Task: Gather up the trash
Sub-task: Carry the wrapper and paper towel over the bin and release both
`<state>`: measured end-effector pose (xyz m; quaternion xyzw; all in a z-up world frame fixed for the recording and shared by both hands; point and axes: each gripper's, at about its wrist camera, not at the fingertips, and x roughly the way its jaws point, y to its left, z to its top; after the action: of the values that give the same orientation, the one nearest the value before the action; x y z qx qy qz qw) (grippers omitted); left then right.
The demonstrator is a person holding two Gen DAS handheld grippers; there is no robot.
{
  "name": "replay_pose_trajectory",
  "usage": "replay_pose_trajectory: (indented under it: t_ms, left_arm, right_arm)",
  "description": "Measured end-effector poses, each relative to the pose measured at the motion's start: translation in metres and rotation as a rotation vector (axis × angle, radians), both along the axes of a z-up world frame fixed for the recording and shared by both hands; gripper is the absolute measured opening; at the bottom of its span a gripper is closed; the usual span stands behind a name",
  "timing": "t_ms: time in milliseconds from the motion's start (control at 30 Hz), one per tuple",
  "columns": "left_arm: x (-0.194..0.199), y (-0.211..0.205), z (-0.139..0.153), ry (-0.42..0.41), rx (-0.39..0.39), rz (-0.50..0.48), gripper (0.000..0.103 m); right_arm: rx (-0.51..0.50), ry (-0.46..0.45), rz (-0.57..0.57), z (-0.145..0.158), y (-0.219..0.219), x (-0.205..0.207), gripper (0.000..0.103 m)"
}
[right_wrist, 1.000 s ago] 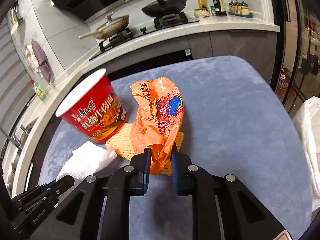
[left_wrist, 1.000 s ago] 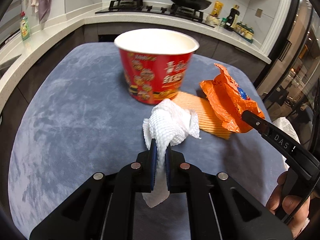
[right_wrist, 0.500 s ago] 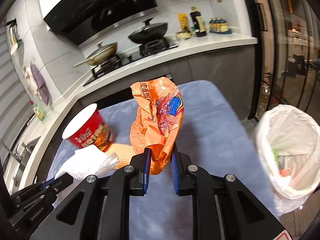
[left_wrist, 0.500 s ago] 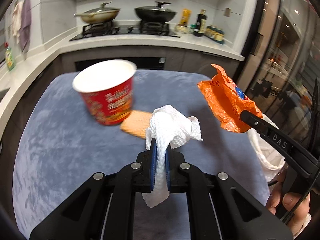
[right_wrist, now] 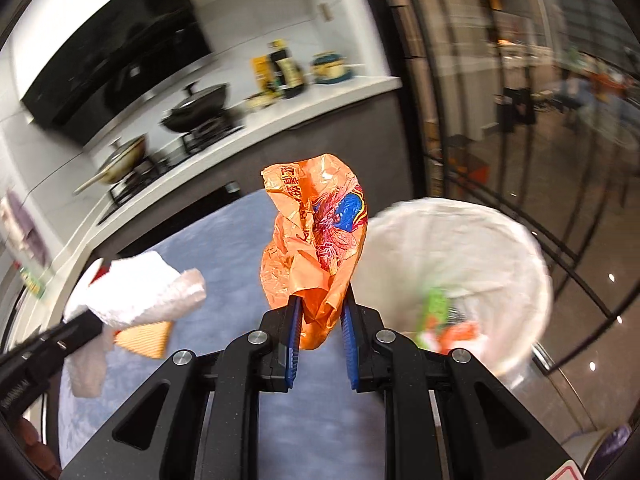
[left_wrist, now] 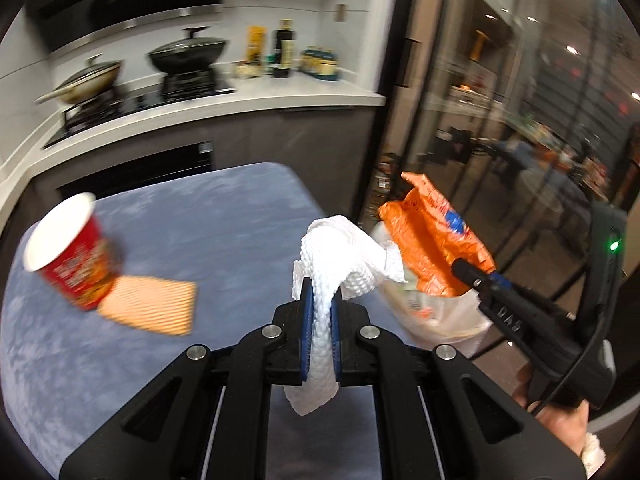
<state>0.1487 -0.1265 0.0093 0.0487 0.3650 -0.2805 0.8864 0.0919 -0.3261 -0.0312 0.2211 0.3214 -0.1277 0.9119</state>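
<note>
My left gripper [left_wrist: 320,300] is shut on a crumpled white paper towel [left_wrist: 344,256] that sticks up above the jaws and hangs below them. My right gripper [right_wrist: 320,304] is shut on an orange snack wrapper [right_wrist: 316,236], held up in the air. In the left wrist view the wrapper [left_wrist: 432,240] hovers just right of the towel, over a bin lined with a white bag [left_wrist: 440,320]. In the right wrist view that bin [right_wrist: 460,256] stands beyond the table's right edge with some trash inside. The towel [right_wrist: 136,292] shows at the left there.
A red noodle cup [left_wrist: 68,256] and a ribbed orange pad [left_wrist: 148,304] lie on the blue-grey table [left_wrist: 208,236] to the left. Behind is a counter [left_wrist: 240,104] with a stove, pans and bottles. Glass doors [left_wrist: 500,120] stand at the right. A hand [left_wrist: 560,424] holds the right gripper.
Both grippers have swung right and a little up, each with its trash still clamped. The cup and pad slid to the left of view, and the lined bin came in under the wrapper.
</note>
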Motion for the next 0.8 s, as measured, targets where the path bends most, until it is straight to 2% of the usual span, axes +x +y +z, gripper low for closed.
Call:
replay_pose_trajectory:
  t_ms: [200, 367, 700, 800]
  left_arm:
    - [-0.005, -0.057, -0.008, 0.014, 0.011, -0.094, 0.008]
    - [-0.008, -0.087, -0.014, 0.015, 0.021, -0.142, 0.008]
    - [-0.004, -0.126, -0.033, 0.031, 0.075, -0.187, 0.008]
    - [-0.002, -0.133, -0.037, 0.043, 0.079, -0.198, 0.008]
  right_arm:
    - [0.004, 0.035, -0.085, -0.015, -0.043, -0.023, 0.017]
    - [0.018, 0.048, -0.130, -0.025, -0.066, -0.034, 0.017]
    - [0.024, 0.079, -0.158, -0.038, -0.078, -0.034, 0.018]
    - [0.028, 0.083, -0.167, -0.042, -0.081, -0.033, 0.022]
